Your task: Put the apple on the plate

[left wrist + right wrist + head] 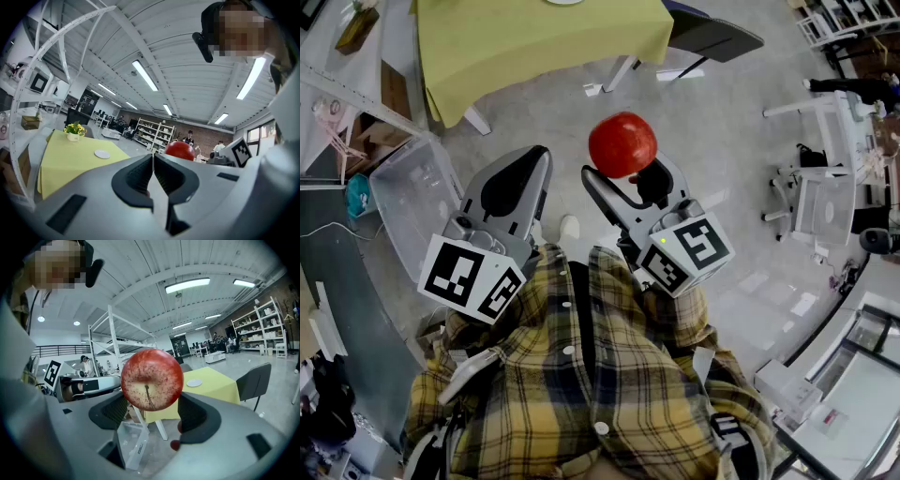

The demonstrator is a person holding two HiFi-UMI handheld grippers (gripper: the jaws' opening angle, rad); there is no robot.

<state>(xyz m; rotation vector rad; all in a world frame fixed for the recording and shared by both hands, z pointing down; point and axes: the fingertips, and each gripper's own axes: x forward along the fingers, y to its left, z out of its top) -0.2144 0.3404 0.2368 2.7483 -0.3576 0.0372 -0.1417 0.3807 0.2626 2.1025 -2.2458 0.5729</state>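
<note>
A red apple [622, 144] sits between the tips of my right gripper [626, 171], which is shut on it, held up in the air in front of the person's plaid shirt. In the right gripper view the apple [152, 379] shows its stem end, with the dark pads [193, 409] against its sides. My left gripper [525, 178] is beside it, shut and empty; its pads [140, 174] meet. A small white plate [101, 154] lies on the yellow table [70, 161] some way ahead. The plate [194, 383] and table [216, 386] also show beyond the apple.
A clear plastic bin [412, 192] stands on the floor left of the grippers, near the table's leg. A dark chair [712, 37] is at the table's right end. A pot of yellow flowers [73, 131] is on the table. White racks [825, 178] stand at the right.
</note>
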